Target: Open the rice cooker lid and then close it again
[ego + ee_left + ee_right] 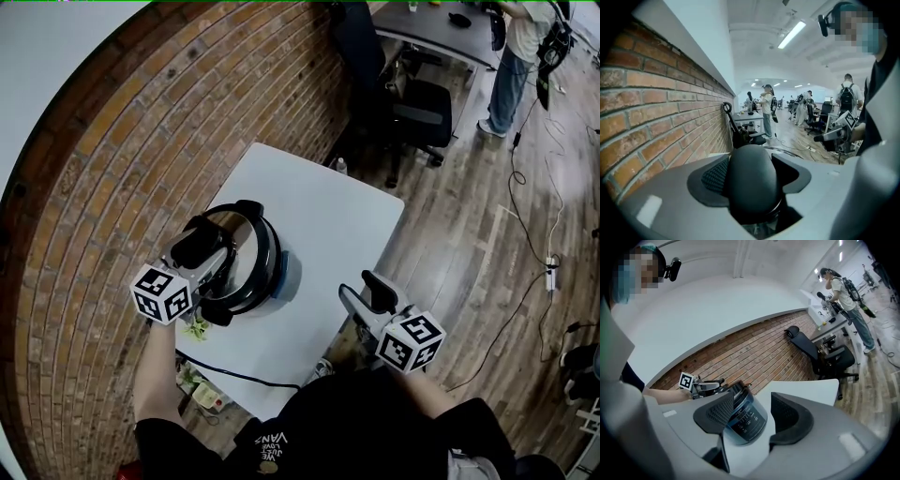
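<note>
**At the left of the table: a loose hold that could slip**

In the middle-left of the head view, the rice cooker sits on the white table. It is close to the table's left edge and the brick wall. Its lid looks shut, but I can't be sure from above.

Your left gripper is right on top of the cooker. Its jaws are spread wide, and a dark round handle fills the gap between them. As far as I can tell, the pads are not squeezing it.

Your right gripper is at the lower right of the head view, by the table's near edge and well apart from the cooker. Its jaws are wide too, and they hold nothing.

Here is what could go wrong:

- If you pull up with the jaws this loose, I think the smooth handle will slide out.
- If this is the carry handle and not part of the lid, the whole cooker may lift or tip and the lid will not open.
- Nothing holds the cooker's body down, so a hard tug could drag it toward the left edge.
- The black cord at the lower left could catch or pull tight if the cooker moves.
</note>
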Demonstrator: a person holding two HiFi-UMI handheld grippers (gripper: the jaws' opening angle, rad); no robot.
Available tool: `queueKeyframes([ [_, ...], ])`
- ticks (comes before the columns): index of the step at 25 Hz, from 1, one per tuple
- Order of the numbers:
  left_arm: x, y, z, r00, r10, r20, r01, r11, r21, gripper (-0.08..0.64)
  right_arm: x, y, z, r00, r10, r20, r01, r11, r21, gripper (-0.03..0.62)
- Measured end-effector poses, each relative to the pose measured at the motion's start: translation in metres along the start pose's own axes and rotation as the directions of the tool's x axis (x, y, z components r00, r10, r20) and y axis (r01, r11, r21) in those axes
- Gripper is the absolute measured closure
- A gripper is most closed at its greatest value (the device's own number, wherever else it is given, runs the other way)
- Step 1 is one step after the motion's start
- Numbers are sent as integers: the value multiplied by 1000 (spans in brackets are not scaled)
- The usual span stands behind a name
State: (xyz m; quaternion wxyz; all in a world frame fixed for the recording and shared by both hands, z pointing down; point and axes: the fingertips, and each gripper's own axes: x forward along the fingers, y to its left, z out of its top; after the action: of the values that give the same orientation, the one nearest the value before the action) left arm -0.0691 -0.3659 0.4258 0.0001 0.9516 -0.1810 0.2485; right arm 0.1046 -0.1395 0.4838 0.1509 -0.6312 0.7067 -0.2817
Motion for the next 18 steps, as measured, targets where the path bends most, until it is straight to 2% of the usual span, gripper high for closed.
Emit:
queueKeyframes([
  [7,7,-8,-4,998,-64,-11,64,994,88,273,3,-1,-4,1000,-3,-14,3,1000,-3,354],
  [11,8,-10,-5,995,-100,-16,101,990,102,273,7,1,-6,1000,2,-17,-2,1000,-3,354],
  [15,10,-14,-18,988,-143,-62,152,971,184,273,8,1,-6,1000,0,-21,0,1000,-3,354],
  [18,8,-15,-17,986,-167,-18,167,971,169,273,8,0,-7,1000,-2,-24,2,1000,-4,354],
])
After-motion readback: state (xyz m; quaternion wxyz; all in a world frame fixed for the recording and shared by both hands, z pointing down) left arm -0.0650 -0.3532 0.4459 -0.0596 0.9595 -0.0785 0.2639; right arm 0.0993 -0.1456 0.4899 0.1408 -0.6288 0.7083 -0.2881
